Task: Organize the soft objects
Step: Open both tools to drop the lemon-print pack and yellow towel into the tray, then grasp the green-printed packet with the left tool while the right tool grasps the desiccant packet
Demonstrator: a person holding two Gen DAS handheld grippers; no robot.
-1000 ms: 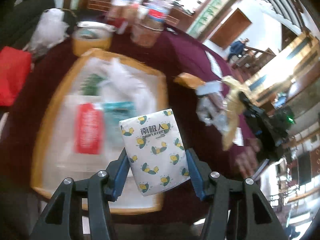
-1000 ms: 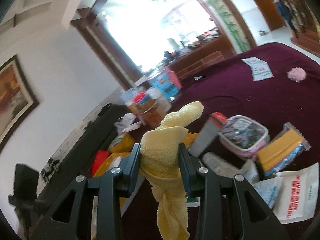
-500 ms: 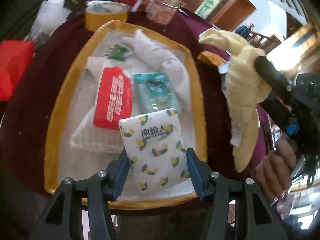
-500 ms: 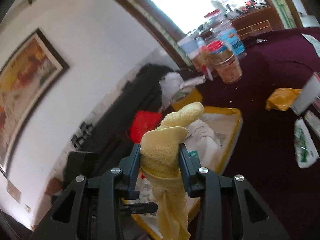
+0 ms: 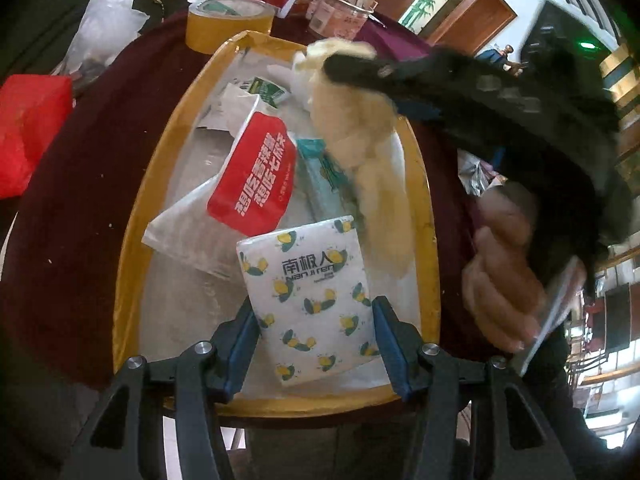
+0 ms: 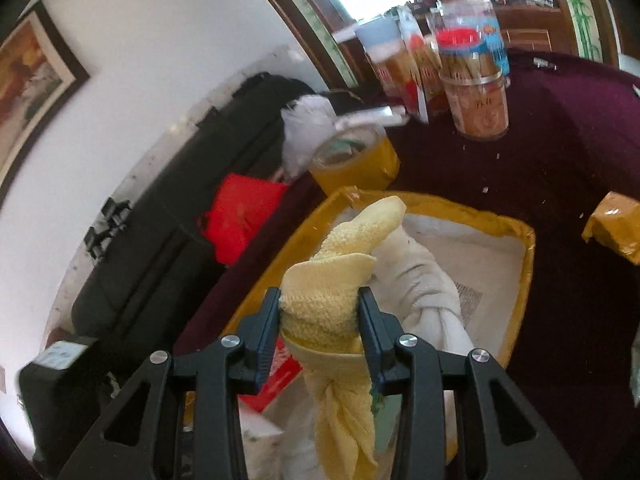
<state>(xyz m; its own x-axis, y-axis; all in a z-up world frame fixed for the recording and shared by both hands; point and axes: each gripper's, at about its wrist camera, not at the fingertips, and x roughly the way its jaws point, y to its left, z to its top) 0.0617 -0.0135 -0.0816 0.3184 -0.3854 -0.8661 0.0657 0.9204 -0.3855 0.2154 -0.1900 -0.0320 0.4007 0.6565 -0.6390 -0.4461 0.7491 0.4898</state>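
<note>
both hands are loaded so two soft things can go into the tray [image 5: 132, 264] at once. the left gripper [image 5: 316, 344] is clamped on the tissue pack [image 5: 308, 300] low over the near end, and the right gripper [image 6: 320, 328] pinches the yellow towel [image 6: 332, 300] above the white towel [image 6: 420, 280] at the far end, its tail dangling. looks like it's held by the knot so it drops in bundled.

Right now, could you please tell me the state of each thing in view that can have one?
Left gripper: shut on the tissue pack, over the tray.
Right gripper: shut on the yellow towel, which hangs over the tray.
Tray: already holds a red-and-white bag, a teal pack and a white towel.
Jar: upright, red lid on.
Tape roll: lying flat.
</note>
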